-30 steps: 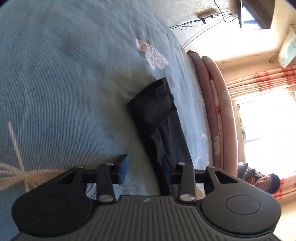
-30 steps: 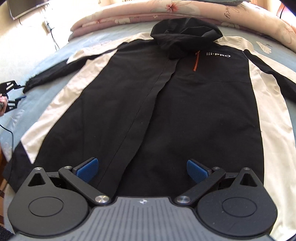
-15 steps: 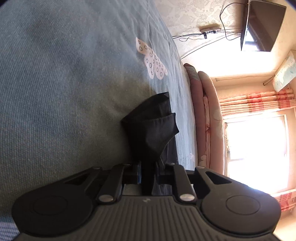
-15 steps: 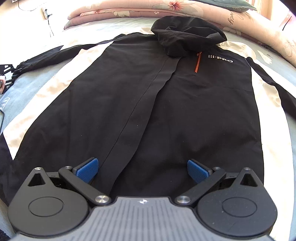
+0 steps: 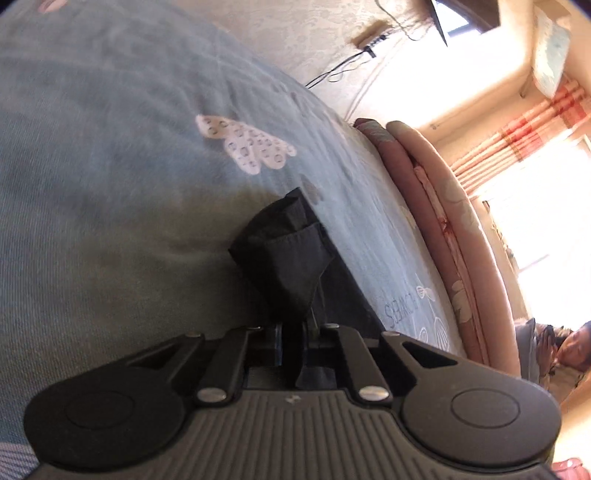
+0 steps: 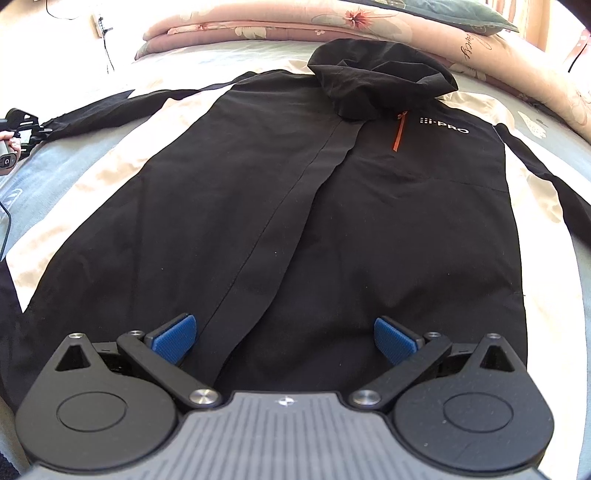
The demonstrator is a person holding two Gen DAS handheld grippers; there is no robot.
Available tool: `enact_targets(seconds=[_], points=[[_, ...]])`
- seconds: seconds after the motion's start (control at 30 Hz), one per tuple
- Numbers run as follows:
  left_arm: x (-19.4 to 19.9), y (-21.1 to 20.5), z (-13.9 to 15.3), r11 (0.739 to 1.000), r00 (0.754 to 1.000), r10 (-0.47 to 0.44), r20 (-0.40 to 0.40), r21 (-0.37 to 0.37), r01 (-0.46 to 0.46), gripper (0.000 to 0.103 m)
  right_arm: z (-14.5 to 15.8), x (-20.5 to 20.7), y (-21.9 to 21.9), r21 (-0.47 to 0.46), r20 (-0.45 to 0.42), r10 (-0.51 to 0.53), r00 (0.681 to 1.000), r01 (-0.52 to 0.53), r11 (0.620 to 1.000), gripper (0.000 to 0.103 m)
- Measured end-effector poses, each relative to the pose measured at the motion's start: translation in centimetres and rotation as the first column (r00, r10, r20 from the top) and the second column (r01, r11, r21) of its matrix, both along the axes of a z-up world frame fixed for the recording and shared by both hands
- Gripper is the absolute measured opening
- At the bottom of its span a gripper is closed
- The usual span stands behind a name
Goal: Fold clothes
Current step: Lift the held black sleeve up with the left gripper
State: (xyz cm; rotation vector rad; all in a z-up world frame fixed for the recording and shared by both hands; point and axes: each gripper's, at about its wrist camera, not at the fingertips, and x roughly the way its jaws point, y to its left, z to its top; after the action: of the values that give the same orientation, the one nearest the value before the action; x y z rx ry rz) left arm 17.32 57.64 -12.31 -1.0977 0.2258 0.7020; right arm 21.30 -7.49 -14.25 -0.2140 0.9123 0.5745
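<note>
A black and cream hooded jacket (image 6: 332, 221) lies face up, spread flat on the bed, hood (image 6: 380, 81) at the far end. My right gripper (image 6: 284, 338) is open and empty just above the jacket's hem. My left gripper (image 5: 293, 332) is shut on the black cuff of the jacket's sleeve (image 5: 284, 254) and holds it a little above the blue-grey bedsheet (image 5: 110, 184). In the right wrist view the left gripper (image 6: 18, 127) shows at the far left, at the end of that sleeve.
Rolled pink floral quilts (image 6: 258, 26) lie along the bed's far edge, also seen in the left wrist view (image 5: 436, 221). A wall with cables and a TV (image 5: 469, 14) stands beyond. A person (image 5: 569, 350) sits near the bright window.
My left gripper moved onto the sleeve cuff, closed on it and has lifted it slightly. My right gripper stayed open and moved a little forward over the hem.
</note>
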Motion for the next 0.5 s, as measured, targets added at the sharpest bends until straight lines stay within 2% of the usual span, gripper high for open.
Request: enact_targets(seconds=[0.13, 0.33, 0.5], points=[[1.3, -1.2, 4.2, 0.989, 0.996, -0.065, -0.065, 0.126, 0.072, 0.008, 0.2, -0.4, -0.2, 0.004, 0.011, 0.009, 1.000, -0.009, 1.000, 0.103], [3.7, -6.0, 11.1, 0.956, 0.987, -0.156, -0.048, 0.243, 0.163, 0.008, 0.8, -1.5, -1.6, 0.046, 0.020, 0.027, 0.999, -0.028, 0.999, 0.103], [6.1, -10.7, 16.7, 0.915, 0.971, -0.235, -0.033, 0.328, 0.233, 0.008, 1.1, -2.2, -3.7, 0.092, 0.029, 0.017, 0.999, -0.020, 0.996, 0.103]])
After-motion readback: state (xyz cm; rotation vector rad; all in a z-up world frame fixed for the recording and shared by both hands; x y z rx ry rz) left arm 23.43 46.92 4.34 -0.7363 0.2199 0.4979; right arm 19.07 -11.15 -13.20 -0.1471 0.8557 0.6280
